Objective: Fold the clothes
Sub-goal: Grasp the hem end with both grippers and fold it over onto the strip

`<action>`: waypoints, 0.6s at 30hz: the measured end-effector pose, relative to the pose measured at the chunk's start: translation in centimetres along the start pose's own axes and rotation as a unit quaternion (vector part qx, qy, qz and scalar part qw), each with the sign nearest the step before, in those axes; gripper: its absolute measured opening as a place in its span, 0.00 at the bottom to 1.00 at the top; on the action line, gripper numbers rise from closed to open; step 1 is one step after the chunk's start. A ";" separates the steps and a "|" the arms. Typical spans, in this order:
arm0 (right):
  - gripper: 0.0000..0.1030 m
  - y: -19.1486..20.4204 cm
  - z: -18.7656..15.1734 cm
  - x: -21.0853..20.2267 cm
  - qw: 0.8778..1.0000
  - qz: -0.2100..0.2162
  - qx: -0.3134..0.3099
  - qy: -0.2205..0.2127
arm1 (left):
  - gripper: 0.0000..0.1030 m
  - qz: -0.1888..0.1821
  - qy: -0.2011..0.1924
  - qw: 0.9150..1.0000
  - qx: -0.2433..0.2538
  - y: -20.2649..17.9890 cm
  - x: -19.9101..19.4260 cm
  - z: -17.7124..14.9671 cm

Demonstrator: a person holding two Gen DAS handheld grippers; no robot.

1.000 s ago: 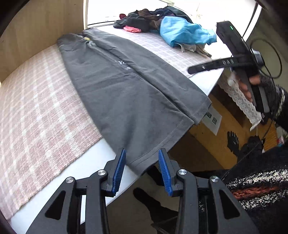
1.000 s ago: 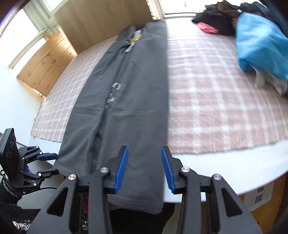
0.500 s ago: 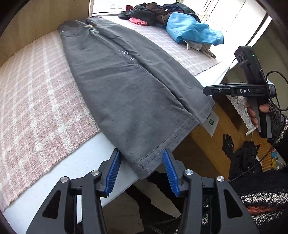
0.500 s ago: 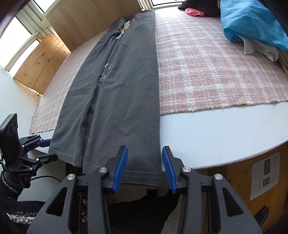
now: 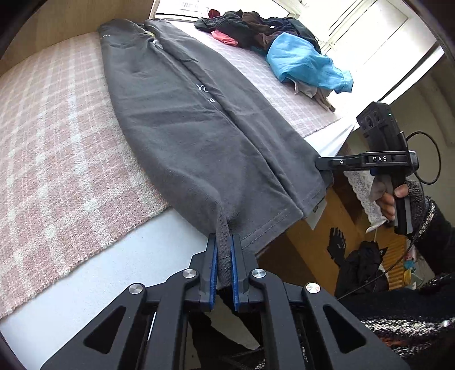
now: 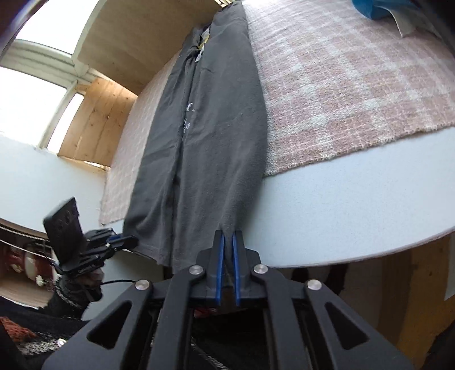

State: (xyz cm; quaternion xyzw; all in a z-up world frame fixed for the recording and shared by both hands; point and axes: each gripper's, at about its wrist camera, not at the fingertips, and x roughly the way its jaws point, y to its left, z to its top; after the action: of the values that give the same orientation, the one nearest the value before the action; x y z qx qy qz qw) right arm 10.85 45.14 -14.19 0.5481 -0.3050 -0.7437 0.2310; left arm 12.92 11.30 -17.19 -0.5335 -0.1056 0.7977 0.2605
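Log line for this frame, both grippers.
left gripper: shut on grey garment hem | right gripper: shut on hem | garment: lengthwise-folded on table

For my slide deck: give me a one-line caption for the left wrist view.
Left gripper pinches the hem corner of a grey garment laid lengthwise on a pink checked cloth, right gripper at the opposite corner.

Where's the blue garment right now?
In the left wrist view the blue garment lies at upper right on the pink checked cloth, beside the dark clothes pile, apart from the grey garment.
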 end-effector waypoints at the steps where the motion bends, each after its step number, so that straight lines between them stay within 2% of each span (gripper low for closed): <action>1: 0.06 0.0 0.2 -0.5 1.000 0.019 0.016 -0.010 | 0.07 -0.015 -0.007 1.000 -0.011 0.2 -0.5 0.2; 6: 0.06 1.7 2.5 -3.0 0.994 0.098 0.035 -0.045 | 0.07 -0.081 -0.038 0.994 -0.061 0.8 -3.0 2.4; 9: 0.06 3.2 6.1 -3.4 0.990 0.127 0.029 -0.051 | 0.07 -0.105 -0.057 0.990 -0.076 1.2 -4.4 5.2; 12: 0.06 3.8 11.2 -2.6 0.987 0.147 0.031 -0.050 | 0.07 -0.126 -0.081 0.984 -0.093 2.5 -5.4 9.0; 15: 0.06 3.8 16.8 -1.0 0.985 0.163 0.042 -0.042 | 0.07 -0.130 -0.104 0.980 -0.112 4.6 -5.8 13.6; 17: 0.06 3.0 20.6 0.4 0.987 0.149 0.056 -0.033 | 0.07 -0.098 -0.116 0.983 -0.108 6.2 -5.8 16.7; 18: 0.09 2.5 22.6 1.8 0.989 0.131 0.060 -0.020 | 0.09 -0.085 -0.104 0.983 -0.126 7.9 -4.6 18.0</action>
State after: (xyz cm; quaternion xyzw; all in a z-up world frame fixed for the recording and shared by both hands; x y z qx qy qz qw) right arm -11.24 46.68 -8.80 0.5013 -0.4226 -0.6985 0.2866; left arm -4.44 4.24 -9.73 -0.4656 -0.2767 0.8038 0.2461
